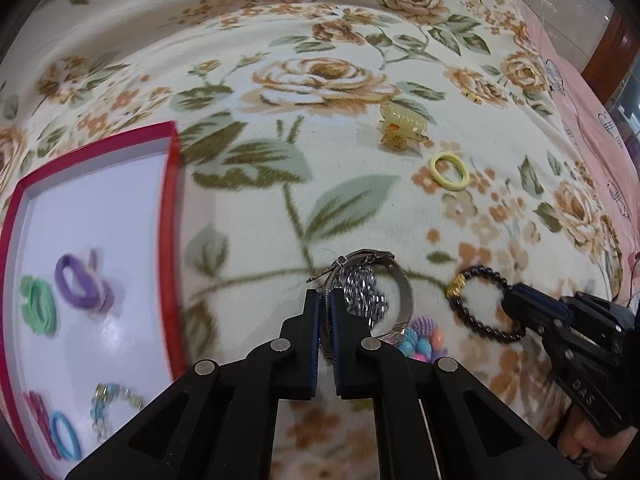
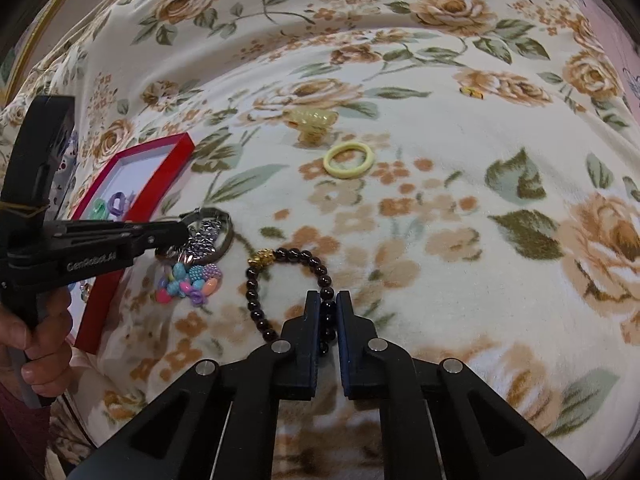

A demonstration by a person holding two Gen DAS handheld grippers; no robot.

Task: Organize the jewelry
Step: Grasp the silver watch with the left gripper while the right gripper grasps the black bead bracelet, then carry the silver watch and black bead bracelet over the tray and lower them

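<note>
While our left claw (image 1: 327, 300) pinches the watch (image 1: 372, 292), our right claw (image 2: 328, 304) grips the limp, slippery bead bracelet (image 2: 288, 292) by its near strand.

A cream fleece blanket (image 1: 320, 200) printed with tan roses and grey-green leaves covers the whole work surface, its pile soft and slightly rumpled, with a fold running across the far side. Along the right edge a pink cloth (image 1: 592, 128) with small line drawings lies beside the blanket, and past it stands a piece of dark brown wooden furniture (image 1: 608, 52). The lighting is even and indoor, with no hard shadows.
</note>
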